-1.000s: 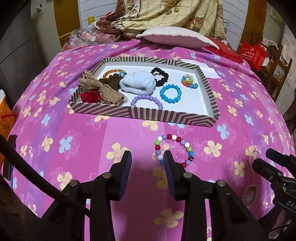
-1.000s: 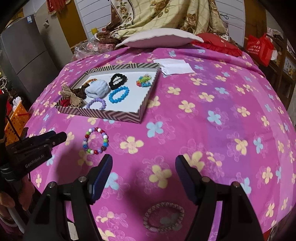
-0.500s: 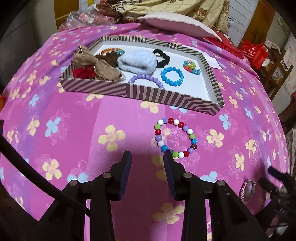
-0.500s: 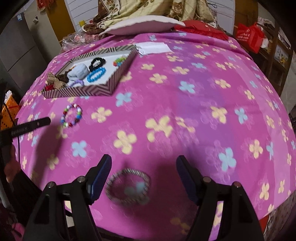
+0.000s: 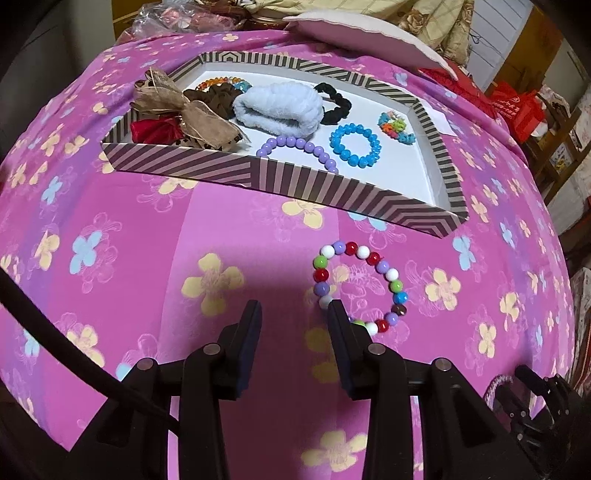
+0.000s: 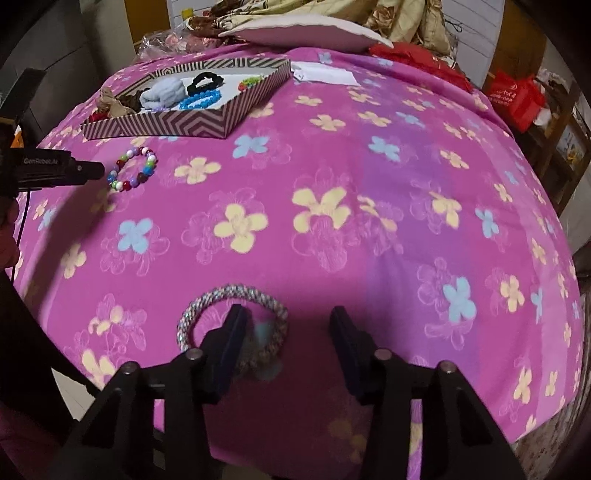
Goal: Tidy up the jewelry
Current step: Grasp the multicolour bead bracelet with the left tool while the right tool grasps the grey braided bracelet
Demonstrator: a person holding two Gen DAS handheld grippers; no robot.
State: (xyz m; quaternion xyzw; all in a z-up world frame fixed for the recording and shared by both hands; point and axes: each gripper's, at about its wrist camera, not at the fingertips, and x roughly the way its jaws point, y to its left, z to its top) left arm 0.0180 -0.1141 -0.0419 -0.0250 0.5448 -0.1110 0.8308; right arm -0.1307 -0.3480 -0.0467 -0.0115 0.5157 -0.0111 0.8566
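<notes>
A multicoloured bead bracelet point(image 5: 360, 286) lies on the pink flowered cloth just ahead of my left gripper point(image 5: 293, 314), which is open; its right finger touches or overlaps the bracelet's near edge. The bracelet also shows in the right wrist view point(image 6: 133, 173). A striped tray point(image 5: 280, 181) behind it holds several bracelets, scrunchies and bows. My right gripper point(image 6: 286, 321) is open, low over a silvery braided bracelet point(image 6: 207, 302); its left finger lies over the ring, the right finger outside it.
A white pillow point(image 6: 303, 31) and bedding lie behind the tray. A white paper point(image 6: 325, 75) lies right of the tray. A red bag point(image 6: 513, 96) and wooden furniture stand at the right. The cloth's front edge drops off near my right gripper.
My left gripper moved forward to the bead bracelet, its right finger now at its near edge. My right gripper dropped and moved onto the braided bracelet. Both stayed open.
</notes>
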